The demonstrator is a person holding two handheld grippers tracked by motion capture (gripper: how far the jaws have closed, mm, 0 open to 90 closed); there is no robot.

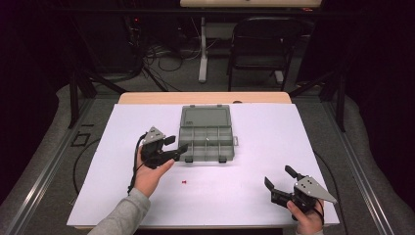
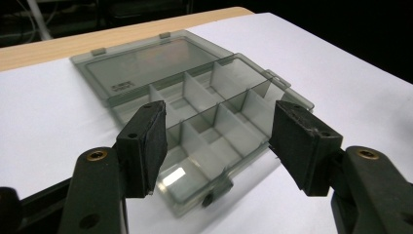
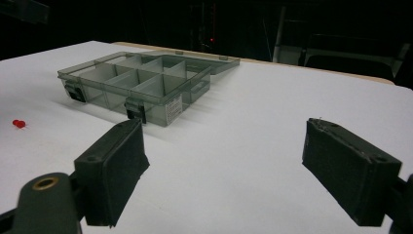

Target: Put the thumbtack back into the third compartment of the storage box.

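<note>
A smoky clear plastic organizer box (image 1: 207, 134) lies open in the middle of the white table top, lid flat behind it and several empty compartments (image 2: 214, 122) showing. My left gripper (image 1: 176, 146) hovers open at the box's front left corner, jaws wide apart with nothing between them (image 2: 219, 146). A small red pushpin (image 1: 184, 182) lies on the white surface in front of the box, also at the left of the right gripper view (image 3: 18, 124). My right gripper (image 1: 279, 178) stands open near the front right of the table, empty, its jaws aimed toward the box (image 3: 141, 85).
The white sheet (image 1: 254, 196) covers a wooden table whose far edge (image 1: 205, 98) shows bare. Behind it stand a dark folding chair (image 1: 262, 46) and a table leg with cables on the floor. Dark metal rails flank both sides.
</note>
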